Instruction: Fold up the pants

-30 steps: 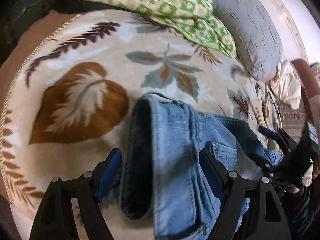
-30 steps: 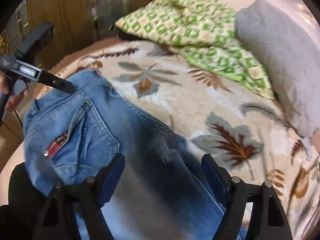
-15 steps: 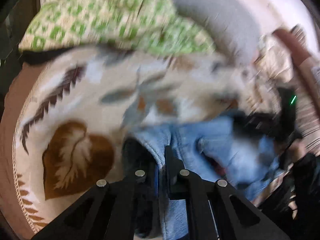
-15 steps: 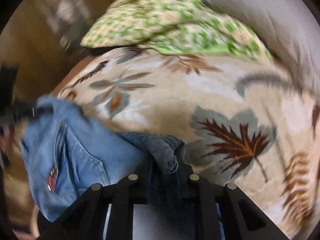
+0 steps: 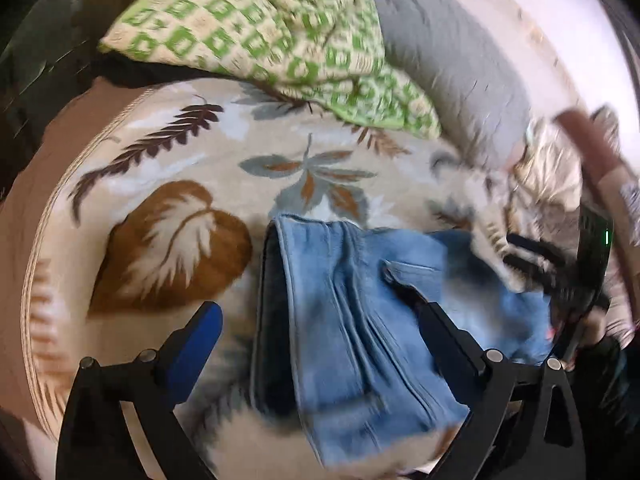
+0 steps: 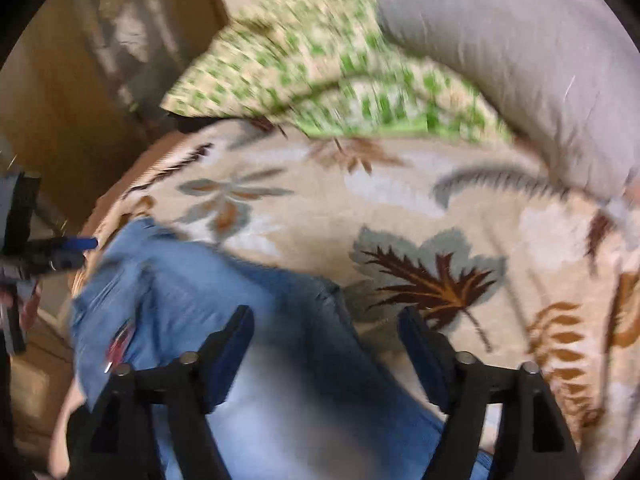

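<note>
Blue jeans [image 5: 360, 320] lying folded on leaf blanket [image 5: 160, 184]. Left gripper [image 5: 316, 312] opening wide above jeans, gripping nothing. Right gripper [image 6: 326, 330] opening too, pressing nothing.

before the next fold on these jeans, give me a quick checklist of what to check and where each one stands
1. Left gripper let go of the jeans: ok, jaws opening, pads clear of the denim that lies between them.
2. Right gripper let go: ok, jaws opening, denim below them, not pinched.
3. Jeans resting on the leaf blanket, not hanging: ok.
4. Layers lined up edge to edge: cannot tell, both views are blurred.
5. Green cushion and grey pillow clear of the jeans: ok, both lie further back.
6. Denim smooth: not ok, ridges run along the top layer.
</note>
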